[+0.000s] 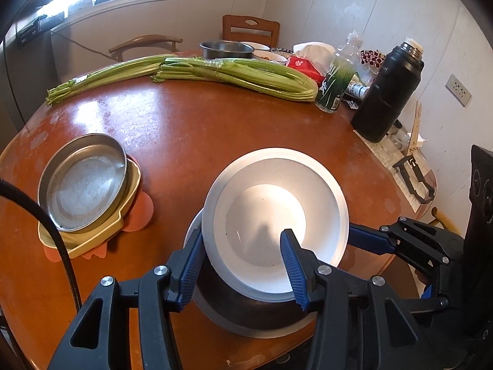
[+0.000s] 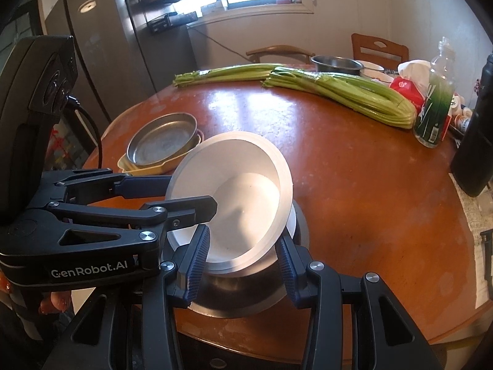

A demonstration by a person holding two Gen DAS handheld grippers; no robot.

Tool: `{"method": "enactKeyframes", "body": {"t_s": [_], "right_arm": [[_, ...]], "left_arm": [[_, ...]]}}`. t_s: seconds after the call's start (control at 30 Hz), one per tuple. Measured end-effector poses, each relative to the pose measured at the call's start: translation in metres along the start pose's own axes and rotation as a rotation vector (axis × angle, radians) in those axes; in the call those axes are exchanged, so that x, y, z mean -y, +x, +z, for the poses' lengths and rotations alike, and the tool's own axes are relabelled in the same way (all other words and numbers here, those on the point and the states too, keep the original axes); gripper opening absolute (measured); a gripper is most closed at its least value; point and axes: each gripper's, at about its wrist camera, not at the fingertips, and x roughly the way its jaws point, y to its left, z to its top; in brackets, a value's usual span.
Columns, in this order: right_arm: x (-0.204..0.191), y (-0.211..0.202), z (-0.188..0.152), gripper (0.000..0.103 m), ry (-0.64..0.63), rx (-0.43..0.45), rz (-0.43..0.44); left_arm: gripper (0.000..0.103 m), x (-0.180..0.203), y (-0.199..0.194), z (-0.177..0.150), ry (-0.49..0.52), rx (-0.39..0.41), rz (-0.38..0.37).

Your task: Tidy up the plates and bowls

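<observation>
A wide white bowl (image 1: 271, 203) (image 2: 240, 160) hangs tilted just above a steel bowl (image 1: 246, 317) (image 2: 246, 289) that stands on the brown table near its front edge. My left gripper (image 1: 242, 234) (image 2: 191, 192) is shut on the white bowl's near-left rim, one finger inside and one outside. My right gripper (image 2: 242, 234) (image 1: 354, 234) is shut on the opposite side of the rim in the same way. To the left, a steel pan (image 1: 83, 182) (image 2: 163, 141) rests in a yellow dish (image 1: 92, 246) (image 2: 148, 169) on an orange mat.
Two celery bundles (image 1: 240, 74) lie across the back of the table (image 1: 185, 129). A green-labelled bottle (image 1: 336, 83), a black thermos (image 1: 388, 92) and small clutter stand at the right. A steel pot (image 1: 226, 47) and dishes sit at the far edge, with chairs behind.
</observation>
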Motion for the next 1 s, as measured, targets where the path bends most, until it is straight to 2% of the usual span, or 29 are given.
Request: {"method": "enactKeyframes", "body": {"t_s": [0.43, 0.7, 1.0], "right_arm": [[-0.004, -0.003, -0.004, 0.046, -0.031, -0.008, 0.004], [0.003, -0.002, -0.004, 0.046, -0.004, -0.011, -0.004], [0.009, -0.012, -0.003, 0.047, 0.010, 0.018, -0.027]], "left_arm": [[0.050, 0.001, -0.004, -0.005, 0.011, -0.006, 0.004], [0.050, -0.003, -0.002, -0.008, -0.005, -0.013, 0.013], [0.051, -0.010, -0.016, -0.008, -0.017, 0.028, 0.031]]}}
